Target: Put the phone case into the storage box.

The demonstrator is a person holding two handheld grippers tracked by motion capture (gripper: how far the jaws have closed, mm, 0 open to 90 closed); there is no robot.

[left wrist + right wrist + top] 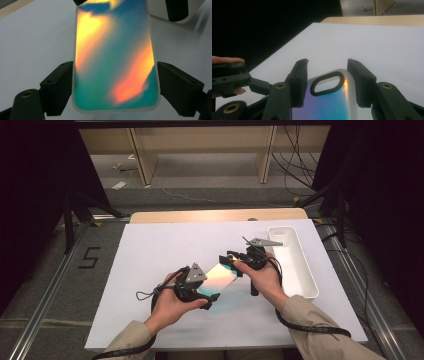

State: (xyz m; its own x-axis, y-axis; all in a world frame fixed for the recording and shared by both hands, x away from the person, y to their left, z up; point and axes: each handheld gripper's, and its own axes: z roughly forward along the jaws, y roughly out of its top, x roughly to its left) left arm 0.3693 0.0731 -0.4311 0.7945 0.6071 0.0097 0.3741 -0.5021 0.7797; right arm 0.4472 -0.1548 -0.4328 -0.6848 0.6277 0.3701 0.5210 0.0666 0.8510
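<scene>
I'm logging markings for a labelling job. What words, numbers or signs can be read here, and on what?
"5": black mark on the grey floor, left of the table.
Phone case: shimmering colours, no brand or lettering to read.
White tray: no print readable.

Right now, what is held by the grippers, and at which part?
An iridescent phone case: the left gripper clamps its long sides near the plain end; the right gripper straddles the camera-hole end, contact unclear.
</scene>
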